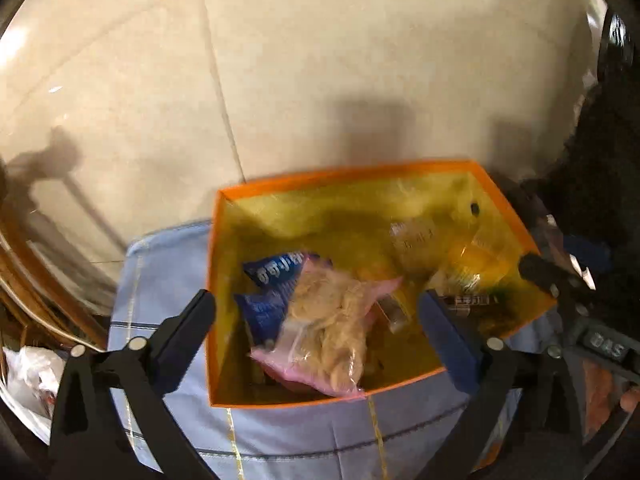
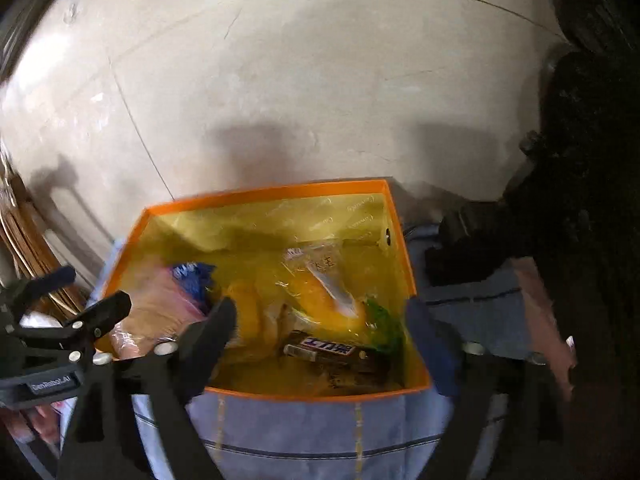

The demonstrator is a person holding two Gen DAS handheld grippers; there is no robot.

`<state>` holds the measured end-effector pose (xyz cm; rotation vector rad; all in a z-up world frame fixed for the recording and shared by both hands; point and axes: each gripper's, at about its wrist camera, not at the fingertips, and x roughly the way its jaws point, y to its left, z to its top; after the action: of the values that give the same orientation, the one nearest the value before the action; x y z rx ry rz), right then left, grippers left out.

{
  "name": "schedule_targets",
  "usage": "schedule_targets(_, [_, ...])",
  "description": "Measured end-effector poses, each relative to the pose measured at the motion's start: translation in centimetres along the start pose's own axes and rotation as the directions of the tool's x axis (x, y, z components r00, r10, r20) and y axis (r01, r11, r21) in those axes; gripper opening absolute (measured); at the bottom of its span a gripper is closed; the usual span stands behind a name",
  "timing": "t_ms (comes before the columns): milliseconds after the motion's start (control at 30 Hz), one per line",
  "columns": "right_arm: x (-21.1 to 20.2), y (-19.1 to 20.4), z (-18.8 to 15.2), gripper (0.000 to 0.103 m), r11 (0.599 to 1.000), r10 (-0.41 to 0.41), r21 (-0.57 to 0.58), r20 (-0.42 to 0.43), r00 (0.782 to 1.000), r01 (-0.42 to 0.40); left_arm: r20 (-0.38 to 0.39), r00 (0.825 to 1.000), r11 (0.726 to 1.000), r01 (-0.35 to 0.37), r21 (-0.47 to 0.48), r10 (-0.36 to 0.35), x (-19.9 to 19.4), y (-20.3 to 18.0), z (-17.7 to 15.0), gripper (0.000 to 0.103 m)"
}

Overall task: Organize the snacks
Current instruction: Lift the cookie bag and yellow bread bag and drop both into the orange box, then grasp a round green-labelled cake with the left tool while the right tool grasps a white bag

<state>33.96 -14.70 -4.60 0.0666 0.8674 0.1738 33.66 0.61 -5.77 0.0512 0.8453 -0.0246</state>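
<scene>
Both grippers hover over the orange box (image 1: 218, 296), which sits on a blue checked cloth (image 1: 168, 280) covering the worktop. The left gripper (image 1: 316, 306) has its fingers spread wide and empty, right above a clear pink-edged bag of pale snacks (image 1: 328, 320) lying at the near left of the box, over a blue packet (image 1: 276, 272). The right gripper (image 2: 320, 320) is open and empty too, poised over a dark chocolate bar (image 2: 324, 351) at the near wall, with a yellow packet (image 2: 320, 300) and a green wrapper (image 2: 380, 320) just beyond it. The snacks look gathered inside already, but in a loose heap. To tidy well, each gripper should probably descend straight, pinch one wrapper by an edge, and avoid snagging its neighbours or nudging the box's walls.
</scene>
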Motion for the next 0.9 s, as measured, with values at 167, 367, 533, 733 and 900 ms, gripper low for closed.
schedule_targets(167, [-3.0, -1.5, -3.4, 0.097, 1.0, -0.012, 0.026, -0.047, 0.999, 0.013, -0.039, 0.999, 0.999, 0.028, 0.043, -0.027, -2.0, -0.5, -3.7, 0.099])
schedule_targets(367, [-4.3, -3.9, -14.4, 0.099, 0.999, -0.025, 0.036, -0.207, 0.978, 0.033, -0.109, 0.989, 0.981, 0.119, 0.152, -0.103, -2.8, -3.6, -12.5, 0.099])
schedule_targets(533, [-1.7, -3.8, -21.6, 0.099, 0.999, -0.006, 0.029, -0.331, 0.944, 0.016, -0.233, 0.966, 0.951, 0.17, 0.257, -0.11, 0.7, -6.6, -18.5, 0.099])
schedule_targets(733, [-1.7, -5.1, -23.3, 0.099, 0.995, -0.001, 0.09, -0.288, 0.958, 0.029, -0.356, 0.912, 0.961, 0.255, 0.107, -0.203, 3.7, -5.5, -20.9, 0.099])
schedule_targets(900, [-1.9, -4.8, -24.3, 0.069, 0.997, 0.005, 0.077, -0.241, 0.971, 0.014, -0.33, 0.916, 0.963, 0.262, 0.06, -0.229, 3.8, -4.9, -21.2, 0.096])
